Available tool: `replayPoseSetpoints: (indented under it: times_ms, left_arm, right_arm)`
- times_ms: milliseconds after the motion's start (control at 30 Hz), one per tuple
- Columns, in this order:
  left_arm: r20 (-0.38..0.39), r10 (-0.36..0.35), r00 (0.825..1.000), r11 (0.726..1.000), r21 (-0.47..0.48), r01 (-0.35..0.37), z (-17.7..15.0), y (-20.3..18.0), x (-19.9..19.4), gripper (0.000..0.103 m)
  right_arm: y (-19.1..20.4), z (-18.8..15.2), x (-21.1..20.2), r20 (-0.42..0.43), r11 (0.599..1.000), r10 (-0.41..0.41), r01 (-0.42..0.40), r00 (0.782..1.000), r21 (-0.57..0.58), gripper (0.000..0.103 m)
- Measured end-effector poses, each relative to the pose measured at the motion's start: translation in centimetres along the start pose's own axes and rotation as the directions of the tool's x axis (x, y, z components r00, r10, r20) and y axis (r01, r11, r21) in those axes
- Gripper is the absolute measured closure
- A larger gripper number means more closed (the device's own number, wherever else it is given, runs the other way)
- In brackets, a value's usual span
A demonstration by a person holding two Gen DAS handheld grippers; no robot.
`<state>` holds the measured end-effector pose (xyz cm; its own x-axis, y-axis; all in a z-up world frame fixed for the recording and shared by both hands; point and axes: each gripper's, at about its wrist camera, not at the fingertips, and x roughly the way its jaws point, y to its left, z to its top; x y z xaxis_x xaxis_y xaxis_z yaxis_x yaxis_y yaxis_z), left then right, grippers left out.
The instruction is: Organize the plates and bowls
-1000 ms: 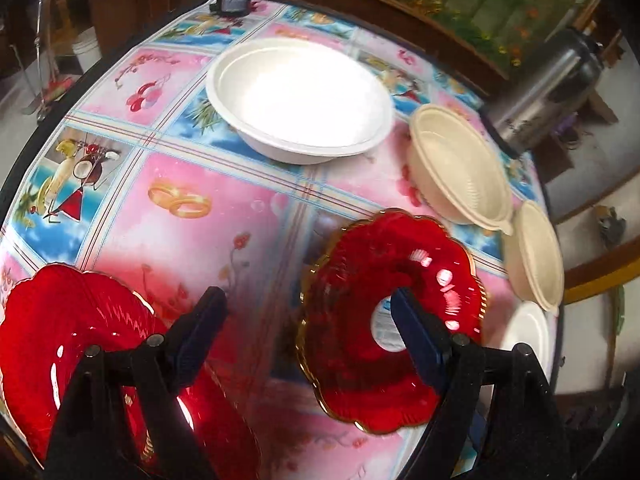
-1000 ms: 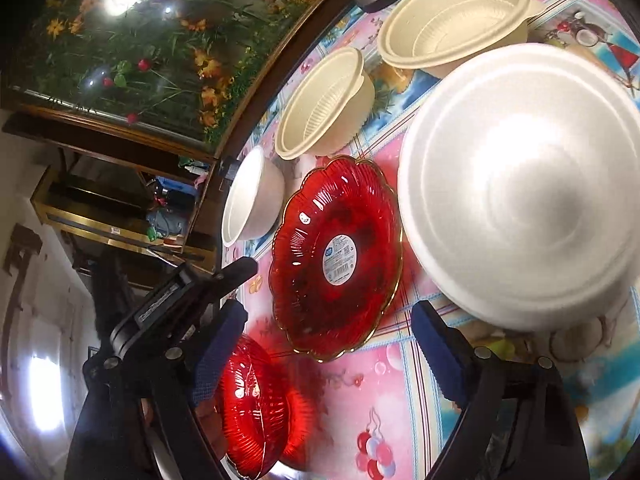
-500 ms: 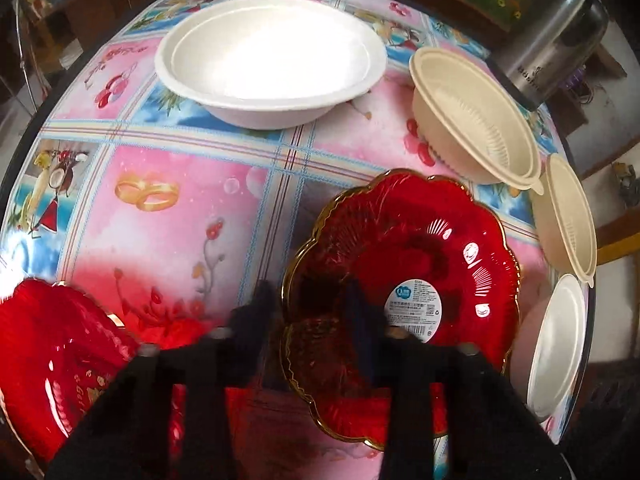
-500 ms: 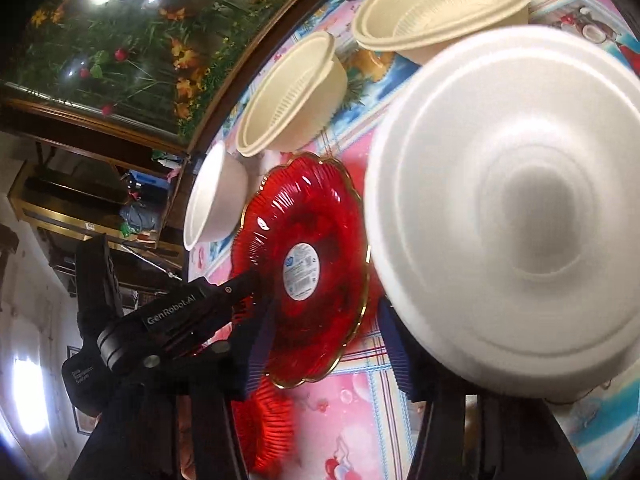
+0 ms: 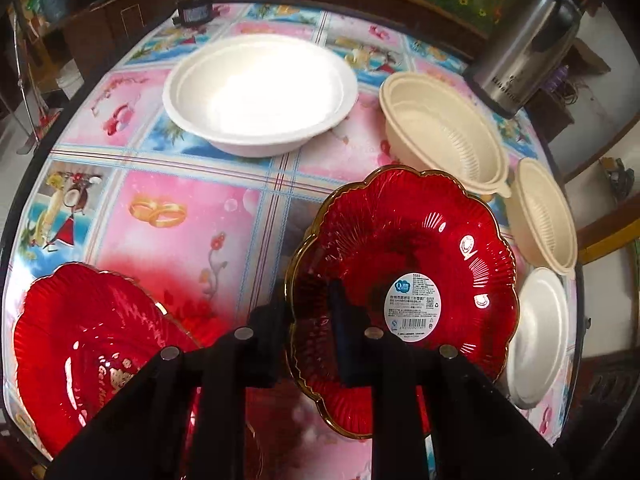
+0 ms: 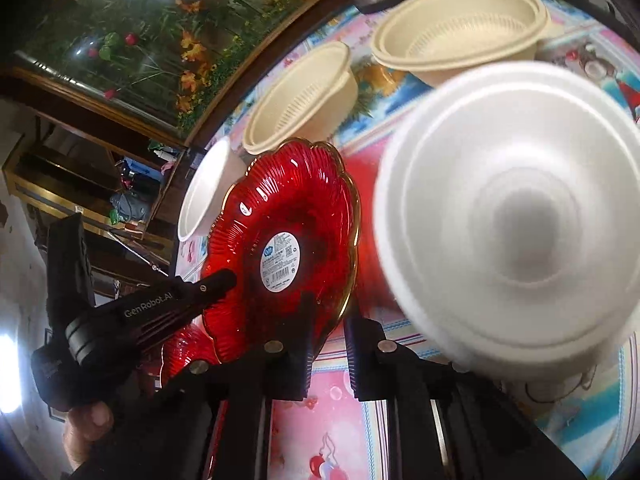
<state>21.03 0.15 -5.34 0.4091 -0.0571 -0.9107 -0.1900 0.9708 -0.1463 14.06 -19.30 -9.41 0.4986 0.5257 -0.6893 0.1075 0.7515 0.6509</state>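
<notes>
A red scalloped plate (image 5: 420, 248) with a white sticker is tilted, its gripped side raised off the cloth. My left gripper (image 5: 310, 336) is shut on its near-left rim, one finger inside and one outside. The right wrist view shows that grip from the side (image 6: 224, 278) on the same plate (image 6: 288, 200). My right gripper (image 6: 332, 352) hovers above the table. Its jaws are closing, almost together, with nothing between them. A second red plate (image 5: 80, 340) lies at lower left. A big white foam bowl (image 5: 260, 92) sits further back and looks blurred in the right wrist view (image 6: 520, 240).
Two beige bowls (image 5: 440, 136) (image 5: 544, 216) and a small white bowl (image 5: 540, 332) line the table's right edge. A steel kettle (image 5: 520, 40) stands at the far right corner, a dark jar (image 5: 194, 10) at the back. A hand (image 6: 86, 420) holds the left gripper.
Both grippers went from wide open to nearly closed. The left one moved onto the stickered plate's rim and tipped the plate up. The white bowl looms larger in the right wrist view.
</notes>
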Motion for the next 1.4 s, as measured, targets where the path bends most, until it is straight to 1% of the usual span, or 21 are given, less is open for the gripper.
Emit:
replayPoseSetpoints:
  times_ms: [133, 267, 333, 433, 533, 633, 700, 833, 1033, 1167, 1400]
  left_arm:
    - [0.043, -0.024, 0.999, 1.000, 0.005, 0.024, -0.5, 0.1, -2.1, 0.087]
    - [0.112, -0.052, 0.992, 0.999, 0.000, 0.052, -1.1, 0.5, -5.0, 0.087]
    - [0.147, -0.066, 0.987, 0.998, -0.009, 0.068, -1.5, 1.2, -6.5, 0.087]
    - [0.214, -0.069, 0.975, 0.997, -0.019, 0.075, -2.6, 2.6, -9.1, 0.087]
    - [0.252, -0.079, 0.965, 0.995, -0.046, 0.094, -3.9, 4.6, -11.1, 0.087]
    - [0.285, -0.070, 0.956, 0.994, -0.065, 0.092, -5.2, 6.3, -12.5, 0.087]
    - [0.292, -0.066, 0.954, 0.992, -0.083, 0.094, -6.1, 7.7, -13.0, 0.087]
    - [0.291, -0.053, 0.955, 0.987, -0.131, 0.094, -7.8, 10.3, -13.1, 0.087]
    - [0.279, -0.027, 0.960, 0.978, -0.192, 0.083, -9.7, 13.1, -12.7, 0.087]
    - [0.274, -0.010, 0.962, 0.973, -0.219, 0.072, -10.6, 14.3, -12.4, 0.087]
    - [0.264, -0.006, 0.964, 0.966, -0.249, 0.074, -11.9, 15.7, -12.1, 0.087]
  right_arm:
    - [0.8, -0.6, -1.5, 0.035, 1.000, 0.010, -0.009, 0.999, -0.024, 0.089]
    - [2.2, -1.3, -3.6, 0.084, 0.997, 0.022, -0.016, 0.996, -0.076, 0.089]
    - [3.5, -1.9, -4.8, 0.108, 0.993, 0.030, -0.017, 0.994, -0.115, 0.089]
    - [5.7, -2.8, -6.1, 0.135, 0.983, 0.047, -0.022, 0.990, -0.181, 0.089]
    - [7.5, -3.8, -6.7, 0.136, 0.974, 0.074, -0.043, 0.988, -0.224, 0.089]
    - [9.2, -4.7, -7.0, 0.135, 0.962, 0.093, -0.054, 0.986, -0.268, 0.089]
    - [10.3, -5.4, -6.9, 0.125, 0.953, 0.108, -0.067, 0.986, -0.295, 0.089]
    - [12.2, -6.8, -6.4, 0.101, 0.939, 0.123, -0.083, 0.987, -0.334, 0.089]
    - [14.5, -8.9, -5.1, 0.062, 0.917, 0.121, -0.088, 0.991, -0.389, 0.090]
    - [15.1, -10.0, -4.0, 0.031, 0.911, 0.117, -0.095, 0.993, -0.402, 0.090]
    - [15.8, -11.4, -2.9, -0.006, 0.900, 0.103, -0.096, 0.995, -0.425, 0.090]
